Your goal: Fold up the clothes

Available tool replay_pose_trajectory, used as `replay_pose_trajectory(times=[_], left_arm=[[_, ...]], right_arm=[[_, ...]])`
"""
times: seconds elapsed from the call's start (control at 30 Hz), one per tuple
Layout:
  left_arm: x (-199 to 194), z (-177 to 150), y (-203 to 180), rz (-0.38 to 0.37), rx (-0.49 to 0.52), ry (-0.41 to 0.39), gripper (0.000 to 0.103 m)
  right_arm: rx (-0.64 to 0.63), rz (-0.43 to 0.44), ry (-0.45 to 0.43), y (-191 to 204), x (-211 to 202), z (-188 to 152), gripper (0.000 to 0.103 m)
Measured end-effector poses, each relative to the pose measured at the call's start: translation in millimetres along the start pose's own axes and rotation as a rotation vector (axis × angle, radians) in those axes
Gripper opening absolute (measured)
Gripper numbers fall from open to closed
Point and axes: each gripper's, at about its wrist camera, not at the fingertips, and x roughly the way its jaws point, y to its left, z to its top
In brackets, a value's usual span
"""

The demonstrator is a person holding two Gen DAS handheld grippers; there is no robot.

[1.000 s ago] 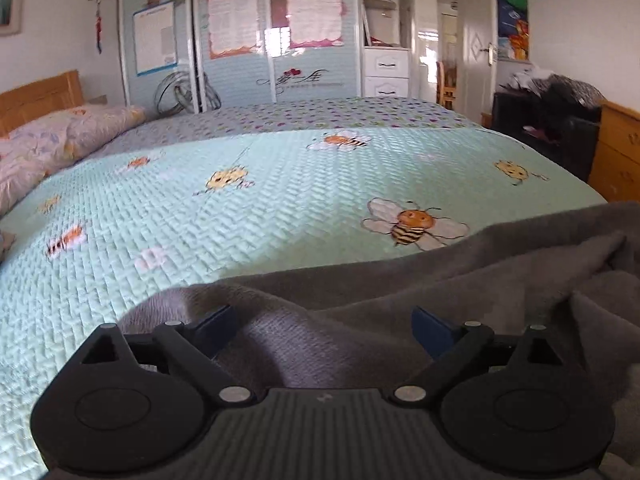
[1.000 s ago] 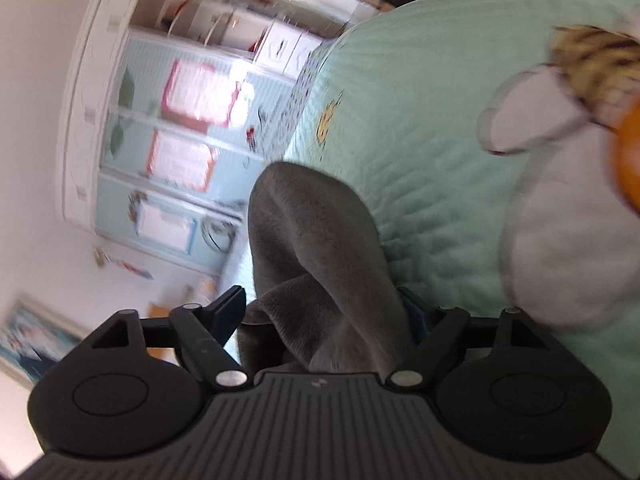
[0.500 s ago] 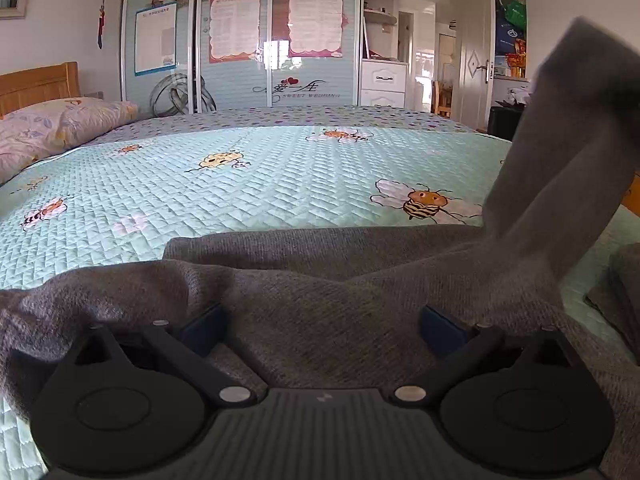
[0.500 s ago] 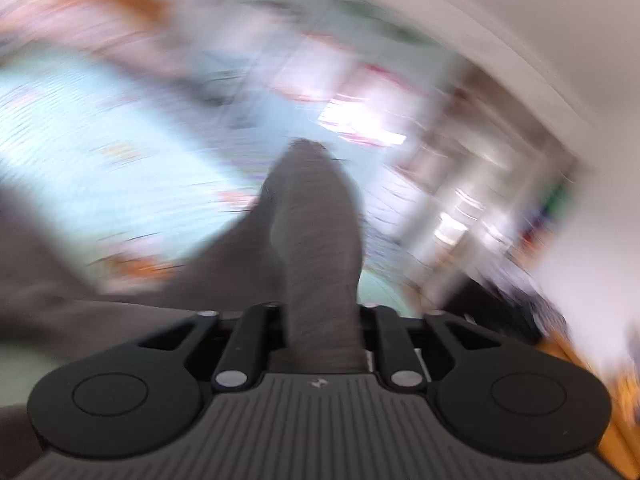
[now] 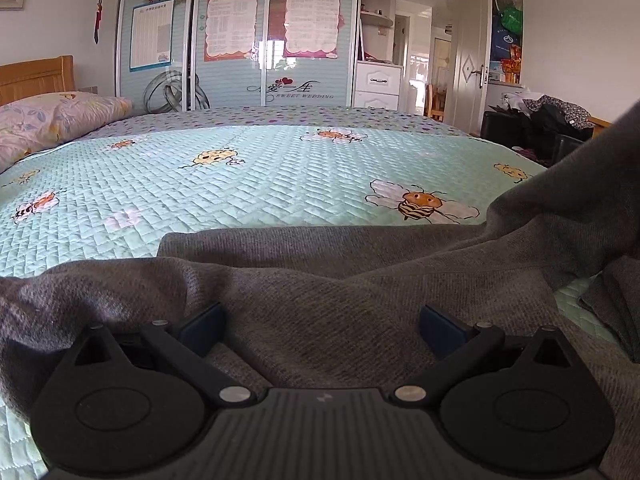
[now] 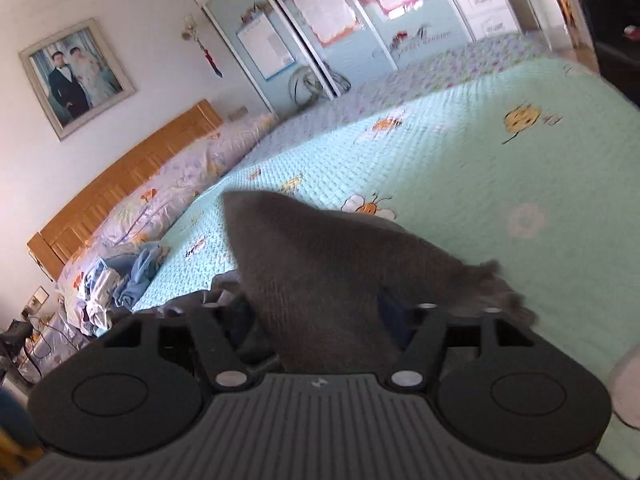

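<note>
A grey knit garment (image 5: 320, 280) lies on the mint bee-print bedspread (image 5: 240, 184), bunched in front of my left gripper (image 5: 320, 324). The left jaws stand wide apart with grey cloth lying between them; they do not pinch it. One part of the garment rises to the right edge of the left wrist view (image 5: 580, 184). In the right wrist view my right gripper (image 6: 316, 312) holds a fold of the grey garment (image 6: 320, 264), which sticks up between the jaws above the bedspread (image 6: 480, 160).
Pillows (image 5: 48, 120) and a wooden headboard (image 6: 120, 176) are at the left. A pile of light clothes (image 6: 116, 280) lies near the pillows. Wardrobe doors (image 5: 240, 40) stand beyond the bed. Dark furniture with clothes (image 5: 536, 128) is at the right.
My right gripper has swung the grey fold round and over the bed, its view turning towards the headboard. In the left view the raised cloth has dropped lower at the right.
</note>
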Motion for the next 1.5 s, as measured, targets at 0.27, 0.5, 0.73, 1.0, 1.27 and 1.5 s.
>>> replay_pose_trajectory(times=[0.27, 0.5, 0.73, 1.0, 1.27, 1.5], left_arm=[[0.7, -0.3, 1.1, -0.003, 0.002, 0.001, 0.102], [0.5, -0.4, 0.8, 0.000, 0.007, 0.003, 0.102], [0.8, -0.4, 0.8, 0.000, 0.012, 0.005, 0.102], [1.1, -0.1, 1.2, -0.001, 0.012, 0.006, 0.102], [2.0, 0.3, 1.1, -0.002, 0.012, 0.006, 0.102], [1.6, -0.3, 2.4, -0.004, 0.010, 0.004, 0.102]], right_arm=[[0.399, -0.011, -0.145, -37.3, -25.4, -56.3, 0.075], [0.716, -0.065, -0.242, -102.4, -1.5, -73.8, 0.076], [0.734, 0.031, -0.175, -133.3, 20.3, -54.4, 0.075], [0.505, 0.012, -0.116, -114.4, 12.5, -34.1, 0.026], [0.047, -0.215, -0.242, -75.6, 0.3, 54.9, 0.012], [-0.385, -0.791, -0.459, -63.2, -7.1, 148.2, 0.012]])
